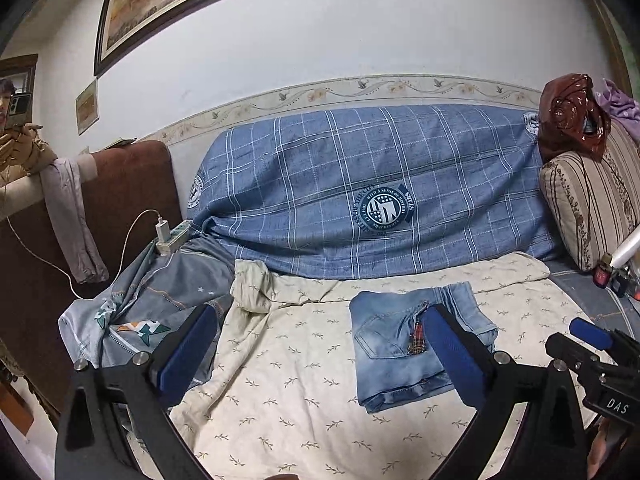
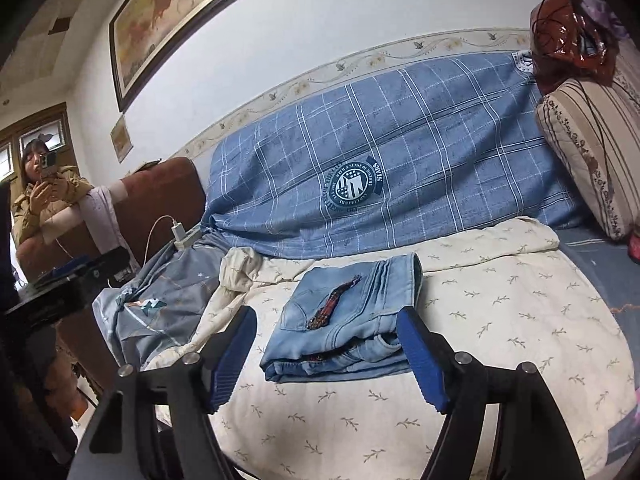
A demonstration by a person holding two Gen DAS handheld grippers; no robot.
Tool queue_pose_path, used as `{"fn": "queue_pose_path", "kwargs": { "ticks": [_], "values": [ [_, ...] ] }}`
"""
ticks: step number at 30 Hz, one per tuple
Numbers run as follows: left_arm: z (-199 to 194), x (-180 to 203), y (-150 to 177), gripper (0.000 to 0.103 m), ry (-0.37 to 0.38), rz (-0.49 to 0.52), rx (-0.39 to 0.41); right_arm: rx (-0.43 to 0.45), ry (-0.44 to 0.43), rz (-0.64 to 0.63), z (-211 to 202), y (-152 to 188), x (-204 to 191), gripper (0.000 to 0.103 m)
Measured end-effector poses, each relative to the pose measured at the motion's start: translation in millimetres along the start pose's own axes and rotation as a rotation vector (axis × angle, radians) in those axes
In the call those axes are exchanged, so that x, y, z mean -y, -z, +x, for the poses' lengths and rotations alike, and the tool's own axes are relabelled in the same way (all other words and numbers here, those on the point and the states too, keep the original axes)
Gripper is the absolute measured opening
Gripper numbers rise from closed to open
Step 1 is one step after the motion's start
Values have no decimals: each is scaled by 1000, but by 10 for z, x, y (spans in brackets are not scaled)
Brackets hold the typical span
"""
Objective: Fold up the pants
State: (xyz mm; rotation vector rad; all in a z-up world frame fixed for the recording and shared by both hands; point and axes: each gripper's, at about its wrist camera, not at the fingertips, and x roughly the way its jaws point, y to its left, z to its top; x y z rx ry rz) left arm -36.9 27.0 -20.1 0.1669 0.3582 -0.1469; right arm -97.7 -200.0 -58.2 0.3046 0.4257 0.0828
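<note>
The bed (image 2: 500, 312), spread with a cream leaf-print sheet, carries the jeans (image 2: 348, 328) near its middle as a compact, squared stack, a back pocket and a red embroidered strip facing up. By the look of it the folding is complete and this is the release step. The left hand-held gripper (image 1: 320, 356) stands spread wide with nothing between its blue pads, clear of the denim. The right hand-held gripper (image 2: 328, 356) is likewise parted and empty, the stack lying beyond its tips. Any next move probably calls only for straightening a loose edge.
</note>
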Motion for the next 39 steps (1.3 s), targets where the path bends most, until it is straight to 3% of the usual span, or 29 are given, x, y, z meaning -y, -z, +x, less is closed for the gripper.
{"fn": "queue_pose_path", "kwargs": {
  "ticks": [24,36,39],
  "values": [
    [475,-146,225,103,-32,-59,-116,18,44,-34,110,-160,-300,75],
    [534,-165,230,103,3,-69,-118,-21,27,-53,288,-120,-355,75],
    [622,-206,227,103,42,-91,-141,-32,32,-52,343,-133,-306,75]
  ]
}}
